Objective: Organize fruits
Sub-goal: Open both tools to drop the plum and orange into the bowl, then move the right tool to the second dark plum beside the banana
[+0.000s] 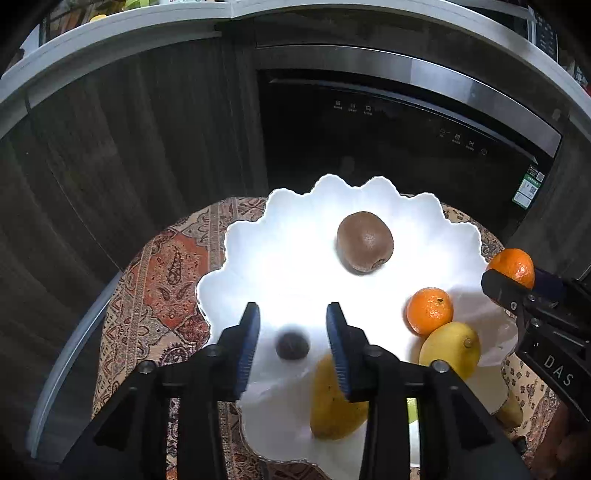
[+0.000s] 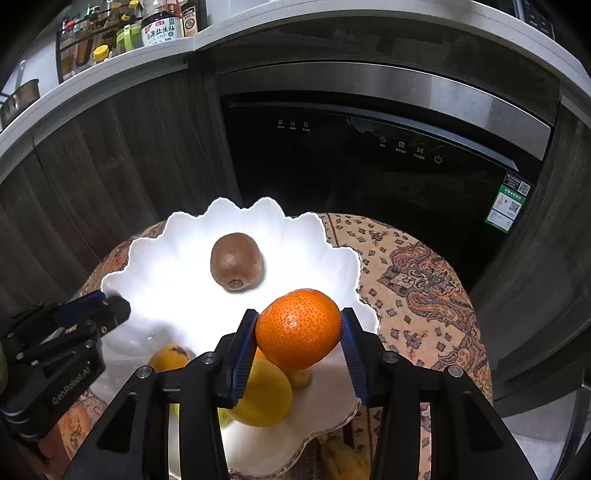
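Note:
A white scalloped plate (image 1: 258, 258) sits on a patterned cloth. On it lie a brown kiwi (image 1: 364, 242), a tangerine (image 1: 429, 311), a lemon (image 1: 450, 349), a yellow mango (image 1: 332, 406) and a small dark fruit (image 1: 292, 345). My left gripper (image 1: 293, 328) is open and empty, above the dark fruit. My right gripper (image 2: 298, 332) is shut on a second tangerine (image 2: 298, 328), held above the plate's right side (image 2: 147, 251); it also shows in the left wrist view (image 1: 511, 266). The kiwi (image 2: 236, 261) lies beyond it.
The plate rests on a small round table with a patterned cloth (image 2: 413, 280). Behind it stand a black dishwasher front (image 2: 369, 170) and dark wood cabinets (image 1: 129, 147). Bottles (image 2: 159, 29) stand on the counter above. A yellow fruit (image 2: 341, 459) lies under the plate's near edge.

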Demonstrator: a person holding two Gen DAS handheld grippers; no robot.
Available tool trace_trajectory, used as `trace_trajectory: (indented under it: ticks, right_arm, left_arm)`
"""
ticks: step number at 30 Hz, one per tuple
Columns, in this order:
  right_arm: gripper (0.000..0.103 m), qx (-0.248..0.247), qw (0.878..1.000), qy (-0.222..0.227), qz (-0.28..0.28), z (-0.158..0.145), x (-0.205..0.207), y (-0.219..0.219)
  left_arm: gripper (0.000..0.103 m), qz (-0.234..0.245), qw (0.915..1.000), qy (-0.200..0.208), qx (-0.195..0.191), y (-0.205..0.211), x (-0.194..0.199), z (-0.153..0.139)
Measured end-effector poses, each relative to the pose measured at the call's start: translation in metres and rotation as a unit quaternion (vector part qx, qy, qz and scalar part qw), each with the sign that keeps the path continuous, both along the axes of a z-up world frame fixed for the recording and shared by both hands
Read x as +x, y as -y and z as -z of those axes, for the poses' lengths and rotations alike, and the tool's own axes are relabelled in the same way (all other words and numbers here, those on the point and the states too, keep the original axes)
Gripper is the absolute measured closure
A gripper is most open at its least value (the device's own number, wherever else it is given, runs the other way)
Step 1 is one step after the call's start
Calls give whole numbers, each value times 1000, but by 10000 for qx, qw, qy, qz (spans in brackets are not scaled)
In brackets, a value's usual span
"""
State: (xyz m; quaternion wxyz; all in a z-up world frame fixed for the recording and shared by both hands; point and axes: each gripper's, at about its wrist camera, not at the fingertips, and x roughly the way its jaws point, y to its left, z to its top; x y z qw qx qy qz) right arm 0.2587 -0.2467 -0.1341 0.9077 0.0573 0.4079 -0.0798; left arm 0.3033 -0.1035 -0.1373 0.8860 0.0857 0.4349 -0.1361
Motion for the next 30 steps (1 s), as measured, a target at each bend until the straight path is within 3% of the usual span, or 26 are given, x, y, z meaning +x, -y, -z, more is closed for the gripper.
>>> trace_trajectory:
  ticks: [2, 6, 9, 14, 19, 30]
  right_arm:
    - [55, -57, 10000, 0, 19, -1, 0, 0]
    - [32, -264, 9995, 125, 115, -10, -3, 0]
    - [23, -422, 9986, 248, 196, -21, -8, 1]
    - [20, -478, 9977, 374, 291, -39, -16, 5]
    - [20, -483, 9969, 526, 315, -57, -30, 7]
    - [20, -550, 9950, 732, 392, -83, -68, 17]
  left_arm:
    - [50, -49, 10000, -10, 5, -1, 0, 0]
    - [35, -133, 9999, 56, 51, -2, -3, -5]
    - [26, -170, 9998, 91, -9, -2, -5, -11]
    - [15, -170, 9995, 249, -24, 1, -13, -29]
    - [9, -147, 9989, 437, -88, 4, -24, -47]
    - [9, -37, 9979, 633, -126, 14, -59, -74]
